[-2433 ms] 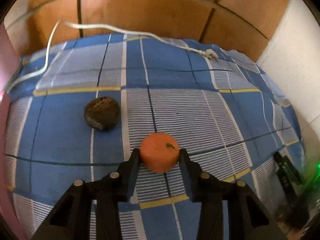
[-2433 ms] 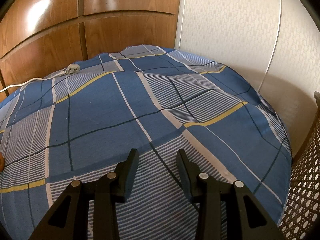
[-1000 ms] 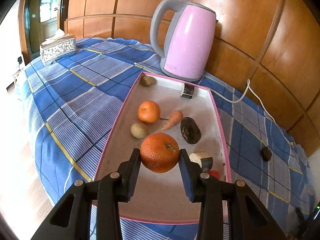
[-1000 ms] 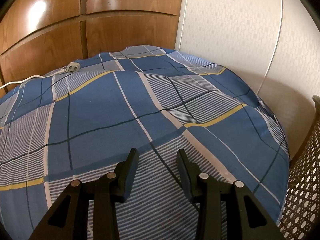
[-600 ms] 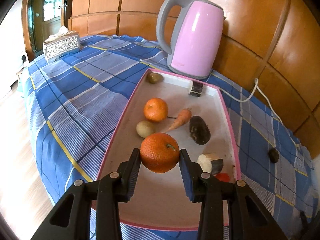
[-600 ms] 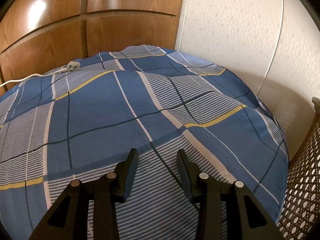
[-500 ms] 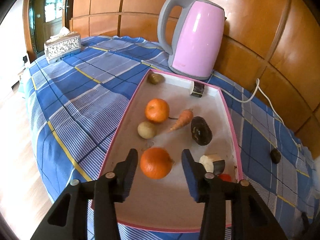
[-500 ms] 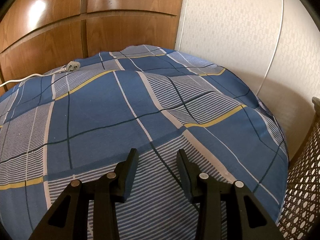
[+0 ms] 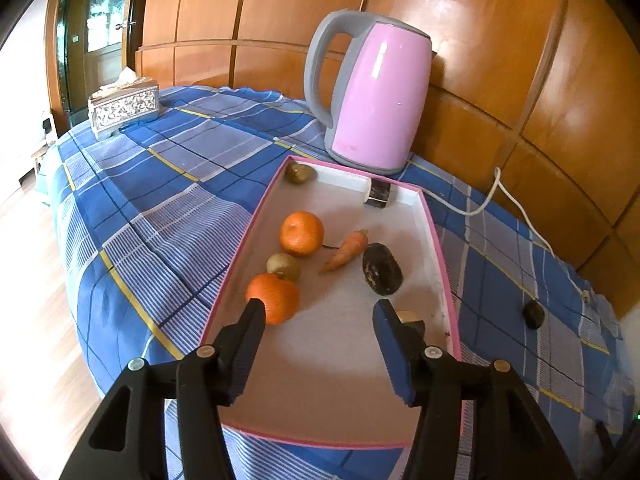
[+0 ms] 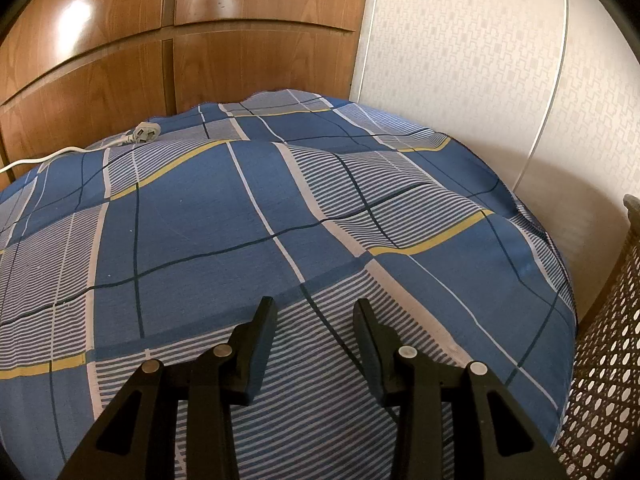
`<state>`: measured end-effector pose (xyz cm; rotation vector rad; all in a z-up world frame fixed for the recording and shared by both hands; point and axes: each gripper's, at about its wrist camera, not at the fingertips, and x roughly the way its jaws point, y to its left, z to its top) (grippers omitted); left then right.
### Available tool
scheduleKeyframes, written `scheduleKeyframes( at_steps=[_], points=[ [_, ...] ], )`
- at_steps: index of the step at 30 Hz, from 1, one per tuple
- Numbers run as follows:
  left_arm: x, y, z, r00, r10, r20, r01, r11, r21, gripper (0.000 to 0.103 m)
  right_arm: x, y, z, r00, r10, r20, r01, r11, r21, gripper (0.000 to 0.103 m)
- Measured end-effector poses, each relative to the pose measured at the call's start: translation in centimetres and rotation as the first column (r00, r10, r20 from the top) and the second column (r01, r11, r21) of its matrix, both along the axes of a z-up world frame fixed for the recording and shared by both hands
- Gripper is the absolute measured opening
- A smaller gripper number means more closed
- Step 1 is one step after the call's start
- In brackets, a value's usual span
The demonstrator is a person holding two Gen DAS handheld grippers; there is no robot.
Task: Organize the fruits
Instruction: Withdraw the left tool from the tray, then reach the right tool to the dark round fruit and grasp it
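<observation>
My left gripper (image 9: 318, 310) is open wide above the near half of a pink-rimmed tray (image 9: 436, 240). An orange (image 9: 273, 297) lies in the tray just beyond the left fingertip, free of the fingers. Further in lie a second orange (image 9: 301, 233), a kiwi (image 9: 283, 265), a carrot (image 9: 347, 249), a dark avocado-like fruit (image 9: 381, 268), another kiwi (image 9: 299, 173) and a cut dark piece (image 9: 378, 194). A pale cut piece (image 9: 409, 318) is partly hidden behind the right finger. My right gripper (image 10: 315, 306) is open and empty over the blue checked cloth (image 10: 200, 216).
A pink kettle (image 9: 374, 96) stands behind the tray, its white cord (image 9: 508, 196) trailing right. A dark fruit (image 9: 534, 314) lies on the cloth right of the tray. A tissue box (image 9: 123, 107) stands far left. A wicker basket (image 10: 608, 360) is at the right gripper's right; a plug (image 10: 140, 133) lies far back.
My left gripper carried the orange from the cloth to the tray, then opened and let it go. The orange now rests in the tray by the left finger. The right gripper has not moved.
</observation>
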<state>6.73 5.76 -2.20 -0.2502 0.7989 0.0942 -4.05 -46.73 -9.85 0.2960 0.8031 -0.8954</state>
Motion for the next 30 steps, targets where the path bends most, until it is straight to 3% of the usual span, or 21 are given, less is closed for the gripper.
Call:
scheduleKeyframes(
  at_steps=[19, 22, 24, 27, 29, 30],
  points=[
    [-4.0, 0.0, -1.8, 0.998, -0.035, -0.042, 0.035, 0.999, -0.007, 0.065, 0.5, 0.2, 0.1, 0.999, 0.004, -0.032, -0.004, 1.0, -0.001, 0.04],
    [-4.1, 0.3, -1.9, 0.998, -0.03, -0.046, 0.029, 0.999, -0.013, 0.065, 0.9, -0.1, 0.6, 0.999, 0.012, -0.042, -0.01, 0.999, 0.051, 0.04],
    [-4.1, 0.5, -2.0, 0.999, -0.026, -0.045, 0.025, 0.999, -0.021, 0.065, 1.5, 0.1, 1.2, 0.998, 0.062, 0.005, -0.062, 0.989, 0.132, 0.04],
    [-4.1, 0.4, -2.1, 0.999, -0.028, -0.046, 0.027, 0.999, -0.02, 0.065, 3.4, 2.5, 2.4, 0.982, 0.18, 0.06, -0.188, 0.968, 0.166, 0.04],
    [-4.2, 0.5, -2.1, 0.998, -0.029, -0.048, 0.028, 0.999, -0.022, 0.065, 5.2, 4.6, 3.0, 0.953, 0.286, 0.1, -0.301, 0.931, 0.205, 0.042],
    [-4.2, 0.5, -2.1, 0.998, -0.027, -0.049, 0.026, 0.999, -0.022, 0.066, 6.4, 6.0, 3.3, 0.929, 0.35, 0.117, -0.368, 0.903, 0.221, 0.047]
  ],
)
